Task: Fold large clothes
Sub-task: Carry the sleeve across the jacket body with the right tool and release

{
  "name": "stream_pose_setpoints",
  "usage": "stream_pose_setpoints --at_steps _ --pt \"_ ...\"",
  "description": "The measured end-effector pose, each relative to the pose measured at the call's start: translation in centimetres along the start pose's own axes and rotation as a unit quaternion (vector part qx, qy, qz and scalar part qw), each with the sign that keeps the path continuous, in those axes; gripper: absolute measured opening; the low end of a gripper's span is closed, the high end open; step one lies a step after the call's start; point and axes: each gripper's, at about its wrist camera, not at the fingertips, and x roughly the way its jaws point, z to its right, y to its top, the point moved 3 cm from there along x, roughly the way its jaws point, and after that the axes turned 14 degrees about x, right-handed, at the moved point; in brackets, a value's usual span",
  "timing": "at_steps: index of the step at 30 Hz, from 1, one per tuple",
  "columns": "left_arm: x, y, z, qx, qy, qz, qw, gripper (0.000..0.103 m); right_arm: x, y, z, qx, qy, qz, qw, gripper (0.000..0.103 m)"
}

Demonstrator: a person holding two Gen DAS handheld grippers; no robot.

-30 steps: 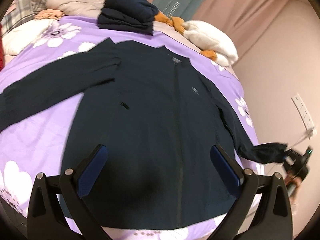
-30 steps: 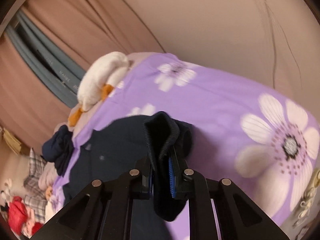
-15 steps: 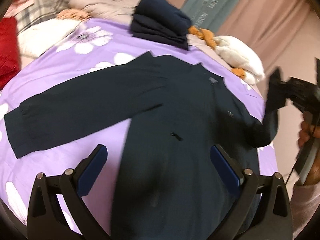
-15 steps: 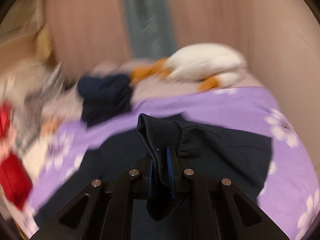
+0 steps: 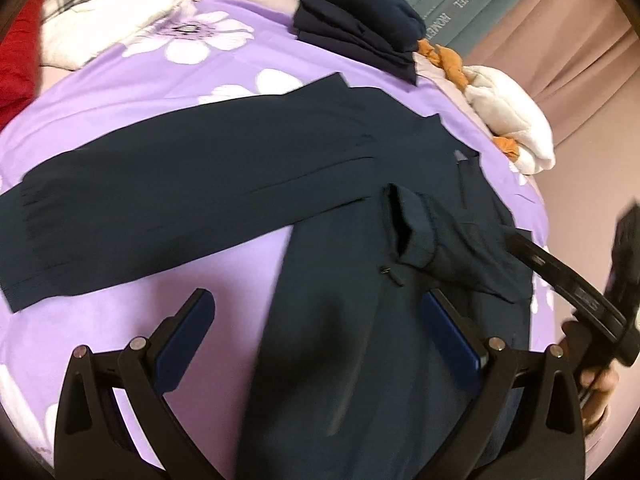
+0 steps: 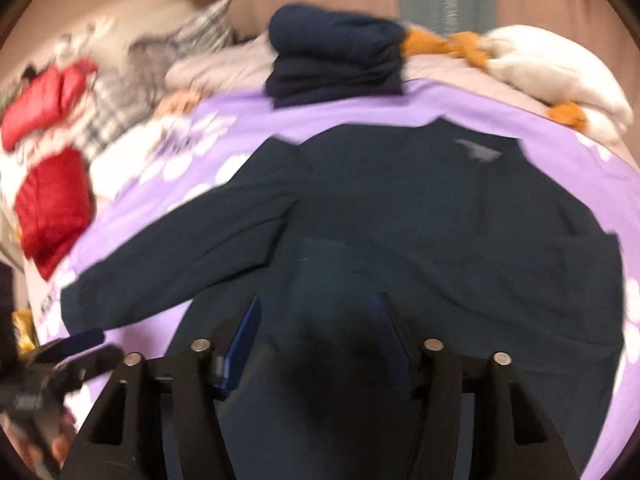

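Left wrist view: a dark jacket (image 5: 360,208) lies flat on the purple bed (image 5: 132,92), one sleeve stretched out, the other sleeve's cuff (image 5: 412,228) folded over the chest. The left gripper (image 5: 320,336) hovers above the hem, jaws spread and empty. Right wrist view: the right gripper (image 6: 316,340), blurred, has its jaws opening over the jacket with nothing pinched.

Navy jacket (image 5: 400,208) (perhaps black) on purple floral bedspread (image 5: 168,92).

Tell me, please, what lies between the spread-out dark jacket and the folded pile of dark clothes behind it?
Only bare purple flowered bedsheet separates the jacket from the folded pile; the right wrist view shows this most directly.
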Motion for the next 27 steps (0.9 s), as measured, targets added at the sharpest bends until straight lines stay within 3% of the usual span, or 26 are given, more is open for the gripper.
stream_pose_setpoints --at_steps 5,9,13,18,22,26,27 --pt "2.4 2.1 2.6 -0.007 -0.037 -0.006 0.9993 0.102 -4.0 2.3 9.6 0.114 -0.023 0.044 0.992 0.071" --pt "6.0 3.7 5.2 -0.017 -0.087 -0.035 0.9954 0.102 -5.1 2.7 19.3 0.245 -0.027 0.070 0.967 0.071" --pt "10.3 5.0 6.7 -0.012 -0.075 -0.058 0.9954 0.101 -4.4 2.3 25.1 0.327 -0.040 0.093 0.940 0.071" --pt "14.3 5.5 5.9 -0.060 -0.121 -0.097 0.9861 0.100 -2.6 2.5 26.8 0.340 -0.035 0.099 0.935 0.071" --pt "15.4 6.6 6.0 -0.054 -0.133 -0.095 0.9851 0.101 -1.7 2.8 27.0 0.331 -0.023 0.098 0.938 0.071" --pt "16.1 7.5 5.9 -0.069 -0.185 -0.091 0.9761 0.100 -1.2 3.0 27.9 0.328 -0.002 0.096 0.940 0.071" --pt "16.6 7.7 6.3 -0.073 -0.213 -0.093 0.9699 0.096 -0.9 3.2 27.9 0.327 -0.001 0.096 0.940 0.071"
